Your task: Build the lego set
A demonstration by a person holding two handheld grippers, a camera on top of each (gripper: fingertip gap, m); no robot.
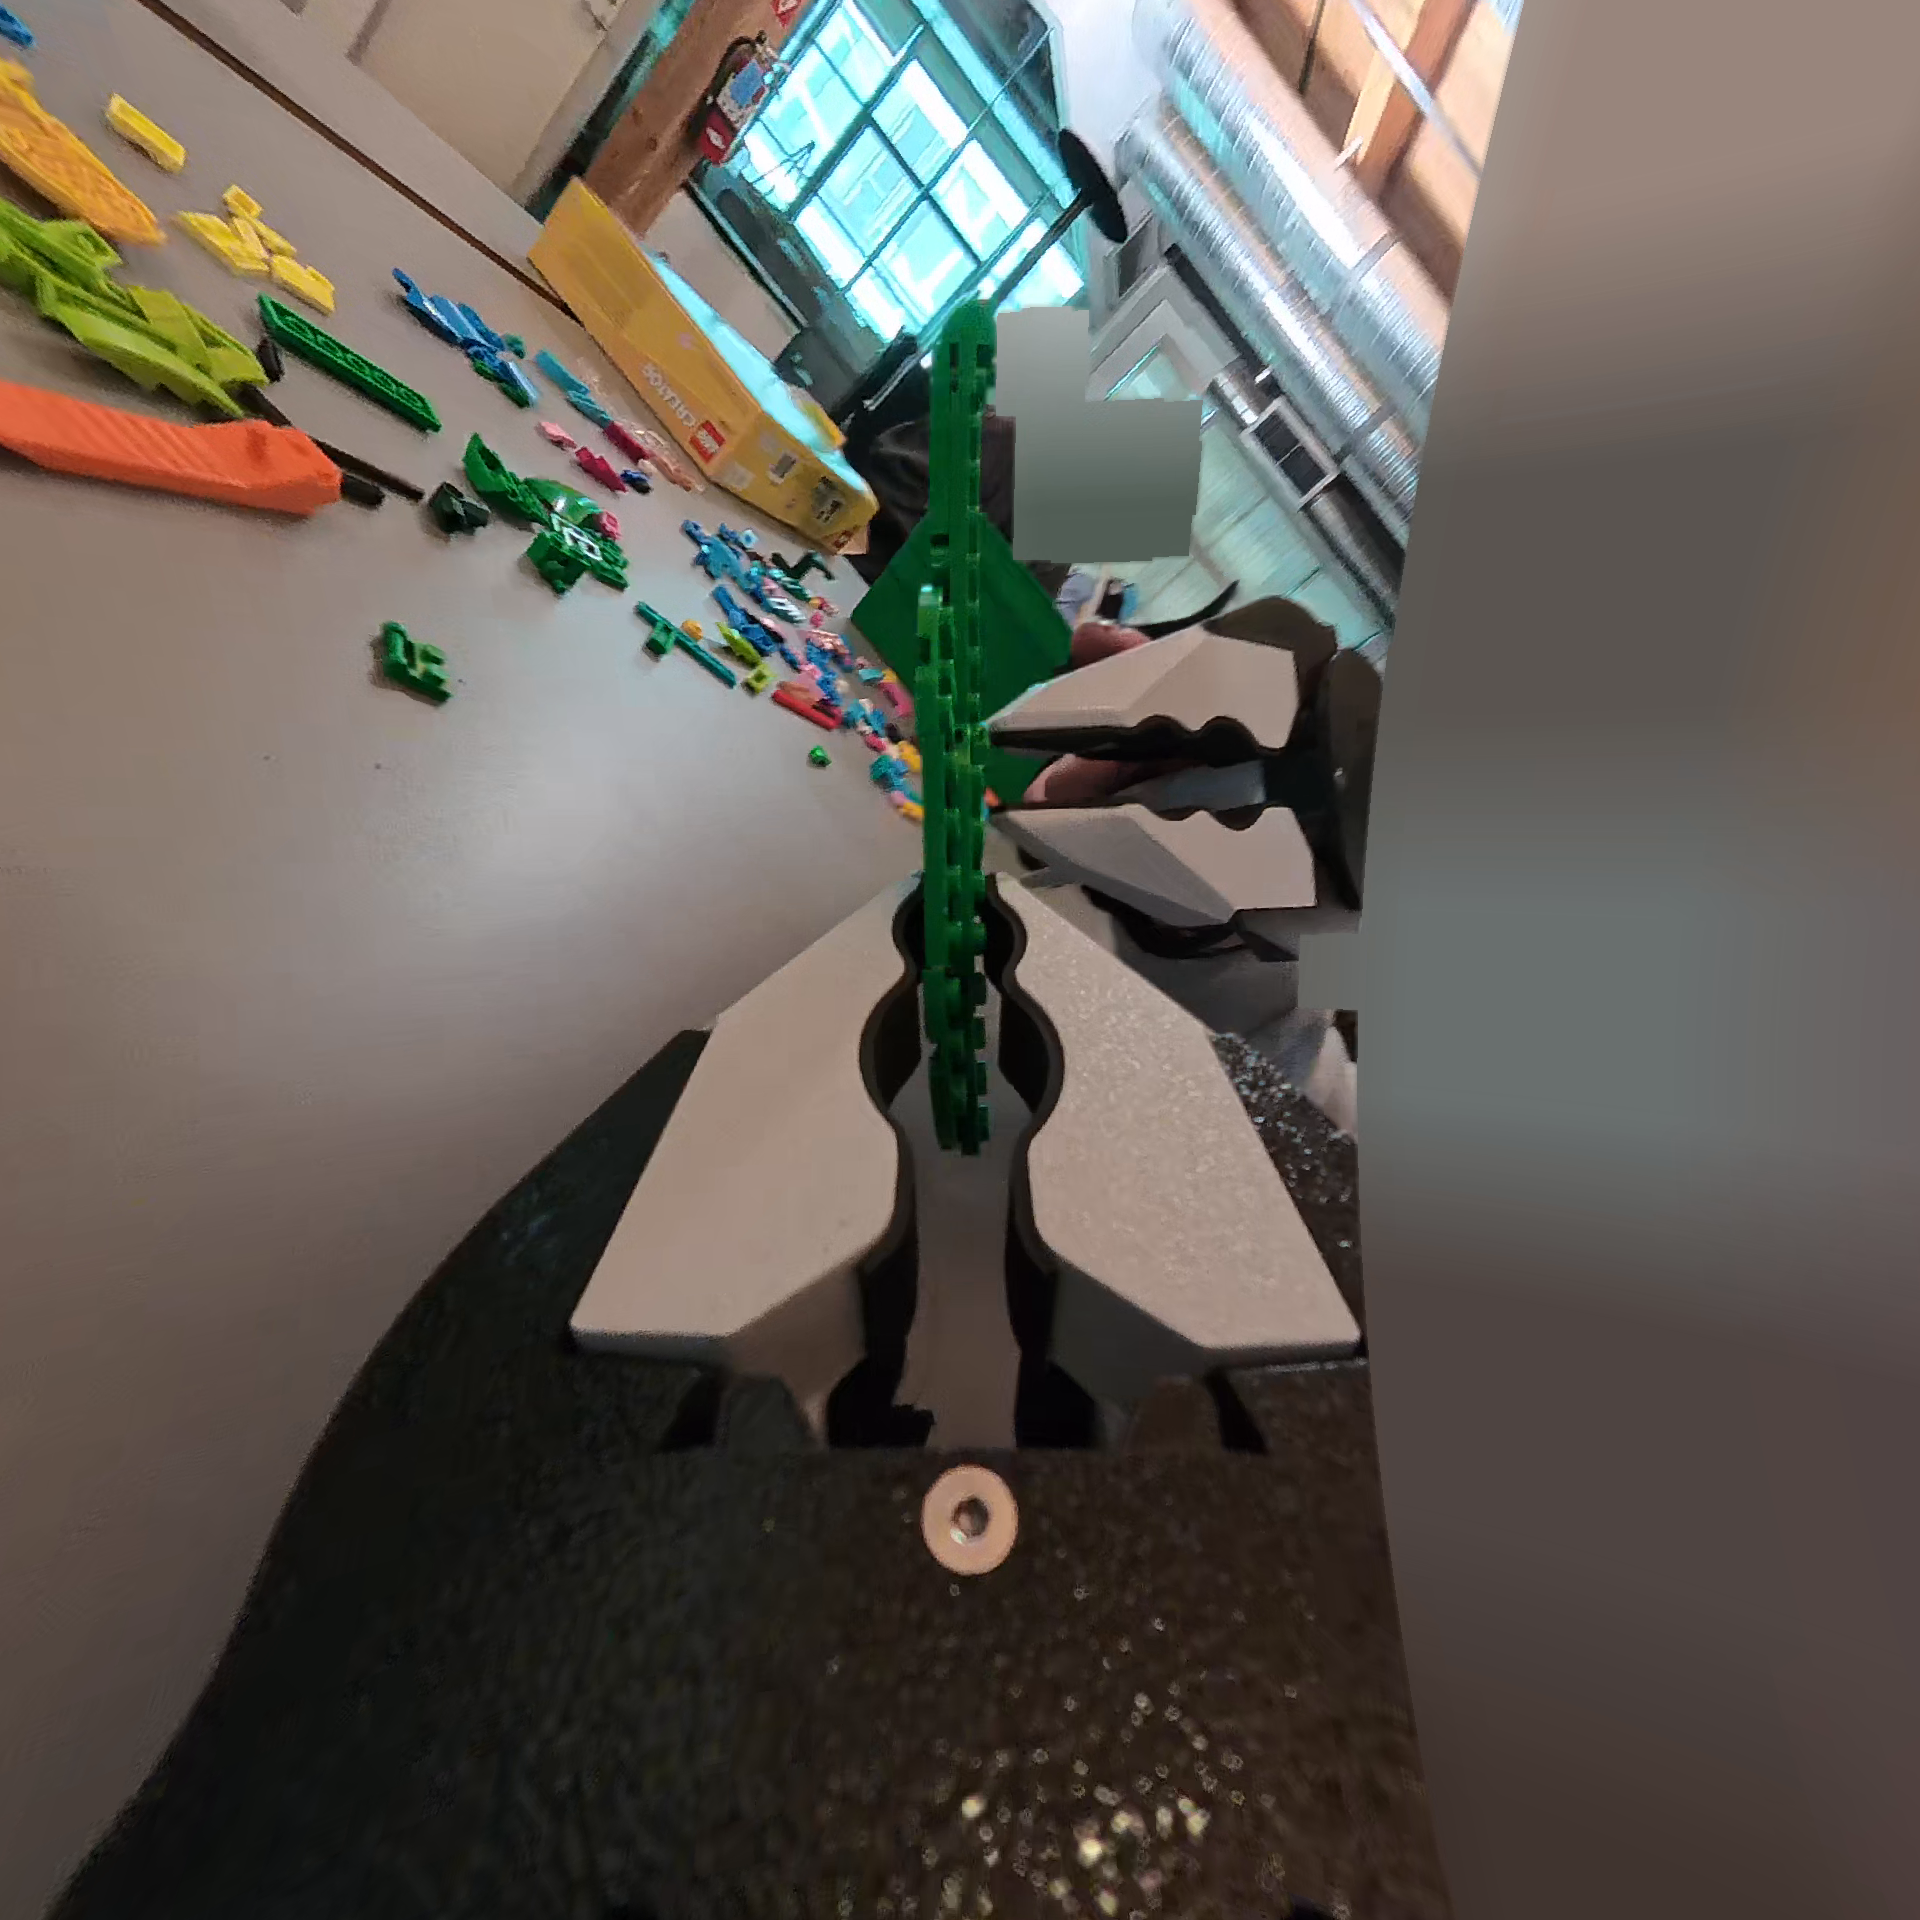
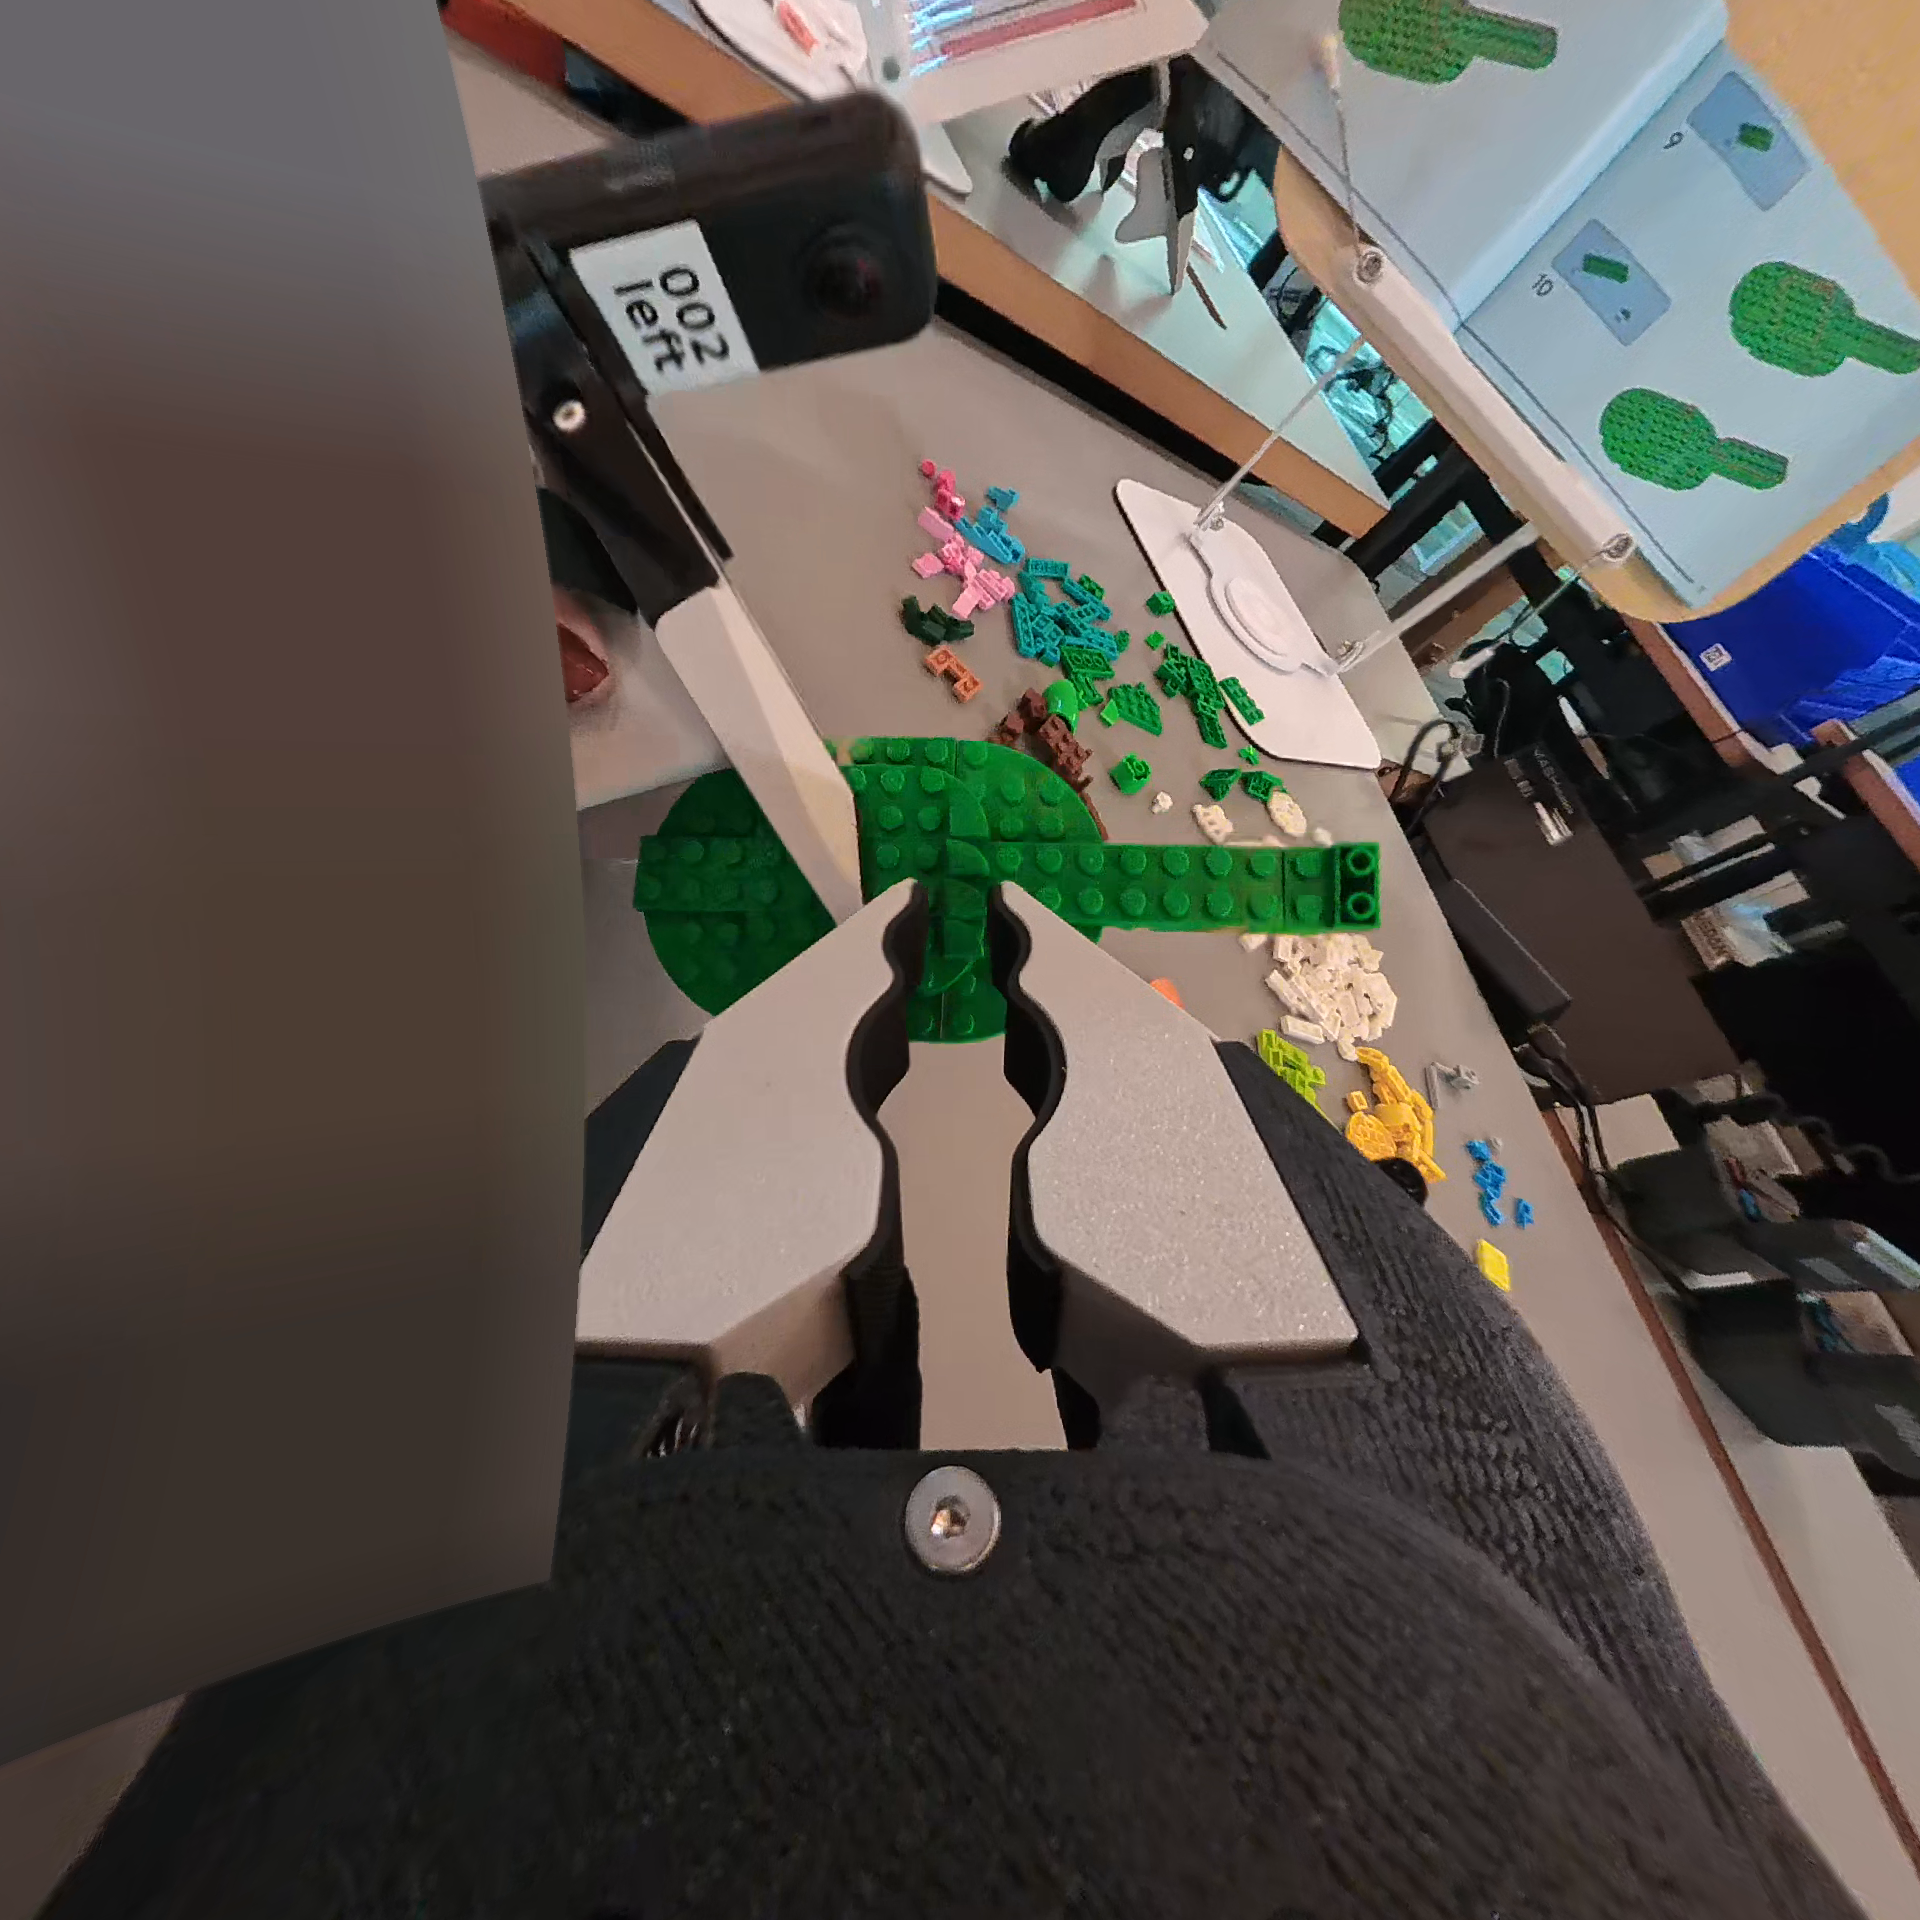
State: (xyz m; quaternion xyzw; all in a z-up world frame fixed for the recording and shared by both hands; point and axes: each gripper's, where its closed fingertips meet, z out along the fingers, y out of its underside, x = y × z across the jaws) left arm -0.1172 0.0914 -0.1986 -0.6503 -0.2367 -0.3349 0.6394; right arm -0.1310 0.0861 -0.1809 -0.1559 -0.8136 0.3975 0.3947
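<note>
My left gripper (image 1: 954, 904) is shut on a green plate assembly (image 1: 961, 623) and holds it edge-on, off the grey table (image 1: 416, 935). In the right wrist view the assembly (image 2: 1143, 883) is a round studded disc with a long two-stud arm pointing right. One finger of the left gripper (image 2: 769, 727) crosses the disc. My right gripper (image 2: 956, 899) meets the disc's studded face. A small dark green piece (image 2: 958, 925) fills the gap between its pads. In the left wrist view the right gripper (image 1: 997, 777) comes in from the right, its tips against the assembly.
Loose bricks sorted by colour lie on the table: green, blue and pink (image 1: 748, 623), white (image 2: 1330, 987), yellow (image 2: 1392, 1122). An orange brick separator (image 1: 166, 447) and a yellow box (image 1: 707, 364) lie at the left. An instruction sheet (image 2: 1662, 312) hangs on a stand with a white base (image 2: 1247, 644). The tips of both grippers are at nearly the same place.
</note>
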